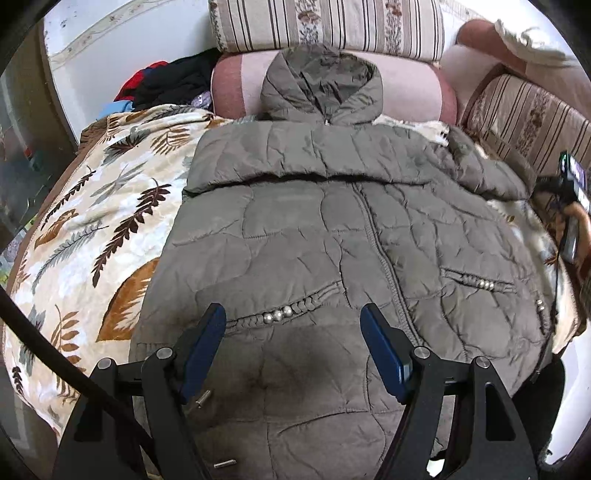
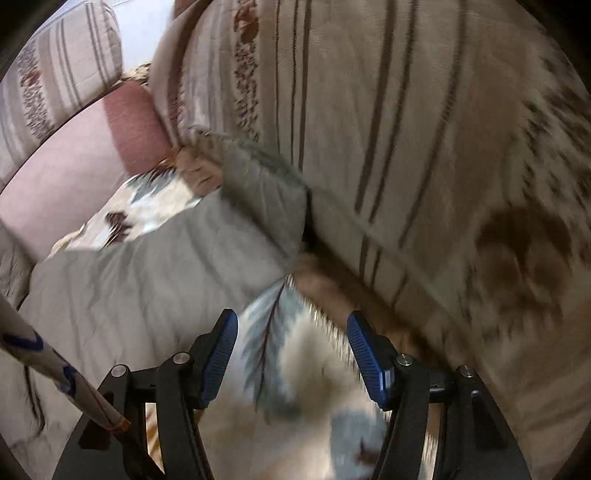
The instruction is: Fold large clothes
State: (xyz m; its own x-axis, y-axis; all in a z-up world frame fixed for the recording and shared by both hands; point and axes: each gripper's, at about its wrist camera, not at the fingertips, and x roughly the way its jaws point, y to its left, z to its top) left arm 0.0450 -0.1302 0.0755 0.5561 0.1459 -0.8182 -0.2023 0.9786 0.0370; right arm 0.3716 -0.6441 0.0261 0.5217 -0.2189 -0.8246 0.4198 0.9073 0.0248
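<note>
A grey-brown quilted hooded jacket [image 1: 332, 229] lies front up on a leaf-patterned blanket [image 1: 92, 221], hood toward the back cushions, its left sleeve folded across the chest. My left gripper [image 1: 293, 317] is open and empty, hovering over the jacket's lower half near a beaded pocket [image 1: 280, 314]. My right gripper [image 2: 291, 325] is open and empty over the blanket [image 2: 280, 369], beside the jacket's right sleeve [image 2: 155, 273]. The right wrist view is motion-blurred. The right gripper also shows at the far right edge of the left wrist view [image 1: 570, 206].
Striped floral cushions [image 1: 325, 26] stand behind and to the right [image 2: 406, 147]. A pink bolster [image 1: 236, 85] lies under the hood. A pile of dark and red clothes [image 1: 166, 81] sits at the back left. A black cable [image 1: 55, 358] crosses the lower left.
</note>
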